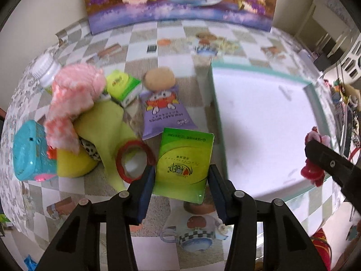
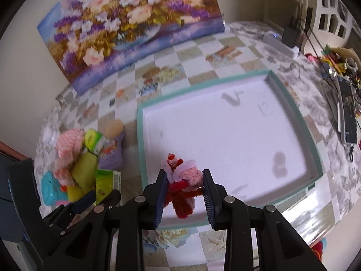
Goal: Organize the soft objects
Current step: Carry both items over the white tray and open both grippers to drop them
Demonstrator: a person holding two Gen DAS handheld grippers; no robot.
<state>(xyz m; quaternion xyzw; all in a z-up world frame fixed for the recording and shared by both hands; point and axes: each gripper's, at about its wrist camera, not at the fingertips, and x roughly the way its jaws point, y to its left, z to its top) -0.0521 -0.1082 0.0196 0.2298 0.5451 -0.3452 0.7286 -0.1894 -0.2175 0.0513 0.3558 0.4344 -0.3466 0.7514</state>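
Observation:
My left gripper [image 1: 181, 176] is shut on a green tissue pack [image 1: 183, 162], which hangs lifted above the checked tablecloth. My right gripper [image 2: 185, 180] is shut on a pink and red pipe-cleaner doll [image 2: 182, 178], held over the near edge of the white tray with a teal rim [image 2: 141, 140]. The doll [image 1: 312, 171] and the right gripper's black finger also show at the right in the left wrist view, over the tray [image 1: 217, 103]. Left of the tray lie a pink fluffy toy [image 1: 72, 99], a yellow-green plush [image 1: 101, 131], a purple wipes pack [image 1: 164, 113] and a second green tissue pack [image 1: 124, 87].
A turquoise plastic toy [image 1: 29, 151], a red tape ring [image 1: 135, 160], a brown round object [image 1: 160, 79] and a clear bottle [image 1: 46, 70] crowd the left pile. A flower painting [image 2: 126, 27] leans at the back. Cables, a phone and clutter [image 2: 345, 103] lie right of the tray.

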